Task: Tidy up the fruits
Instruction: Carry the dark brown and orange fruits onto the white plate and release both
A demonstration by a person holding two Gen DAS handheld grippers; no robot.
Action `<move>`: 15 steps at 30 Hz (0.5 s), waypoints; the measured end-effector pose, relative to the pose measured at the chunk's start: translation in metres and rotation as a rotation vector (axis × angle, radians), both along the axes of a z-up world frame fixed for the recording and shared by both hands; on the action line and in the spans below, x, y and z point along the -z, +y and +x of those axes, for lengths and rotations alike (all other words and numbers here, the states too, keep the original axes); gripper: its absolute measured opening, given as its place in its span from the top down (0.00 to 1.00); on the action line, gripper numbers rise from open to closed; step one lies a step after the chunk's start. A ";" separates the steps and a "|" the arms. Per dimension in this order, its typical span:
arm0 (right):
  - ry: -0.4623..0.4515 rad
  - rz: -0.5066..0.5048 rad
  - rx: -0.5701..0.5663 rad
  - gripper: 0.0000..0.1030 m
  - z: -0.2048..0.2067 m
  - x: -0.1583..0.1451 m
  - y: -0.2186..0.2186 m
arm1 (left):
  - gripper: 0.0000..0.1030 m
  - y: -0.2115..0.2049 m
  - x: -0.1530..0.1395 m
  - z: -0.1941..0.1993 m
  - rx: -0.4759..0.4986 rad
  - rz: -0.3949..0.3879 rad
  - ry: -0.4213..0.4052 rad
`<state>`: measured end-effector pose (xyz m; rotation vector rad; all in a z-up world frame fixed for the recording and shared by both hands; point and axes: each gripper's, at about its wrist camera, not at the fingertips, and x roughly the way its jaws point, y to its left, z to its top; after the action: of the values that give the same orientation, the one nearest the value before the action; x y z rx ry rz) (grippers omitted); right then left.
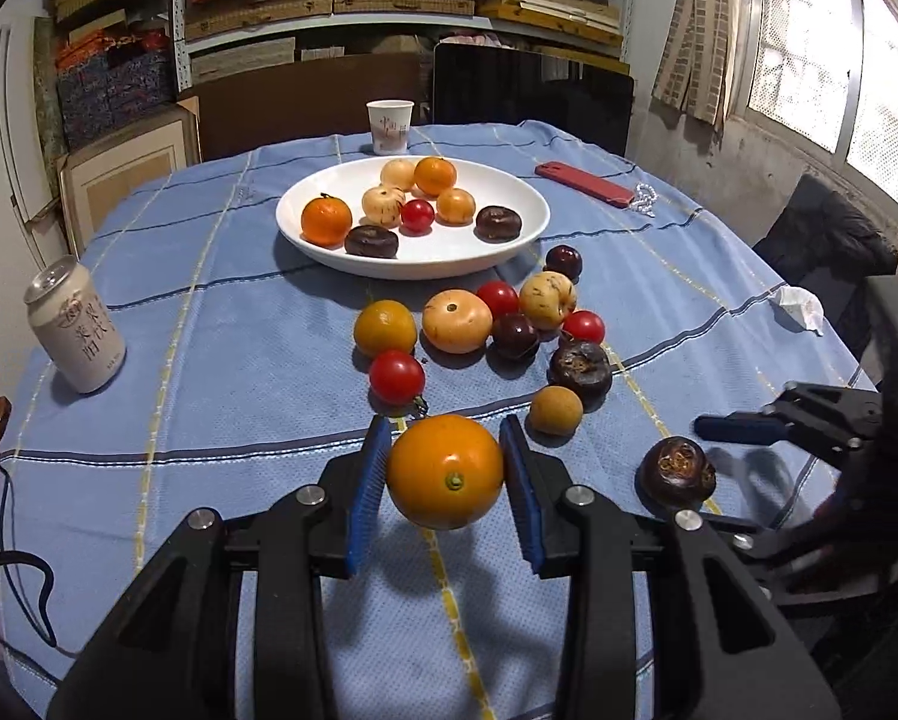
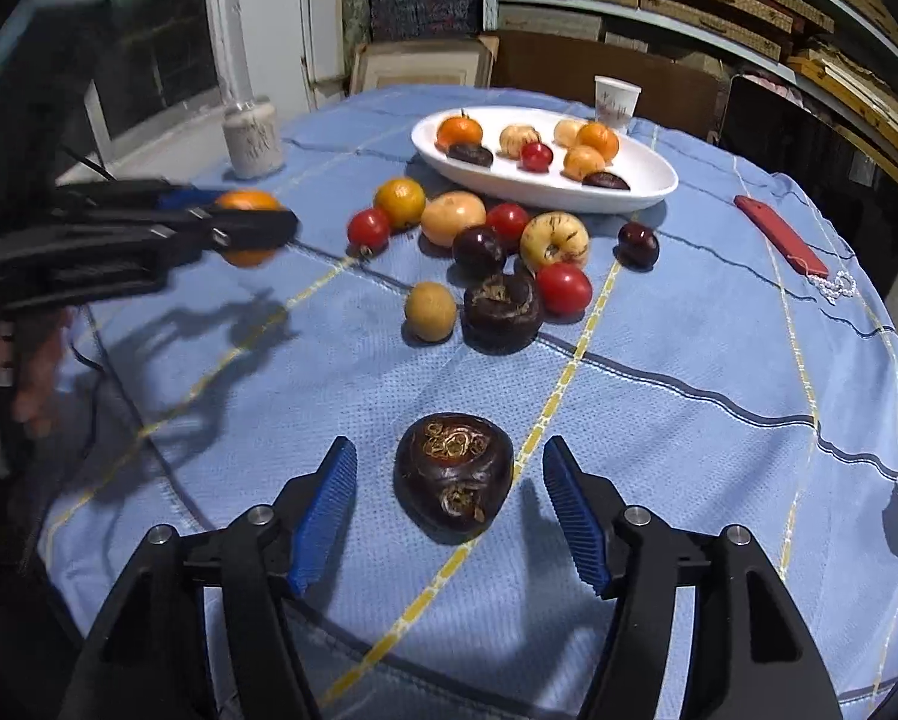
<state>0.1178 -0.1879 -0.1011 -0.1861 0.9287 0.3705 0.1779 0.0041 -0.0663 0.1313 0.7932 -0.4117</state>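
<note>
My left gripper (image 1: pixel 444 468) is shut on an orange (image 1: pixel 445 470) and holds it above the blue cloth; it also shows in the right wrist view (image 2: pixel 248 227). My right gripper (image 2: pixel 449 501) is open, its blue pads on either side of a dark brown water chestnut (image 2: pixel 454 477) lying on the cloth, not touching it. The same chestnut shows in the left wrist view (image 1: pixel 677 471). A white plate (image 1: pixel 521 234) at the far middle holds several fruits. A loose cluster of tomatoes (image 1: pixel 396 377), oranges (image 1: pixel 384 327) and dark fruits (image 1: pixel 580 367) lies in front of the plate.
A drink can (image 1: pixel 78 325) stands at the left. A paper cup (image 1: pixel 389 126) stands behind the plate. A red phone (image 1: pixel 584 180) with a bead chain lies at the far right. A crumpled tissue (image 1: pixel 802 307) lies at the right table edge.
</note>
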 end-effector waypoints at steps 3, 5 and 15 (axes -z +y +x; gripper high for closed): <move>-0.005 -0.005 0.005 0.58 -0.001 0.000 0.002 | 0.65 0.005 -0.003 -0.004 -0.005 -0.004 -0.004; -0.038 0.011 0.024 0.59 -0.005 -0.006 -0.003 | 0.65 0.008 -0.006 -0.006 -0.009 -0.005 -0.013; -0.258 0.038 0.120 0.58 0.025 -0.091 -0.035 | 0.65 -0.001 -0.062 0.012 -0.006 0.000 -0.140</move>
<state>0.1428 -0.2232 -0.0106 -0.1388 0.6745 0.2464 0.1900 0.0029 -0.0047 0.1560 0.6561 -0.3926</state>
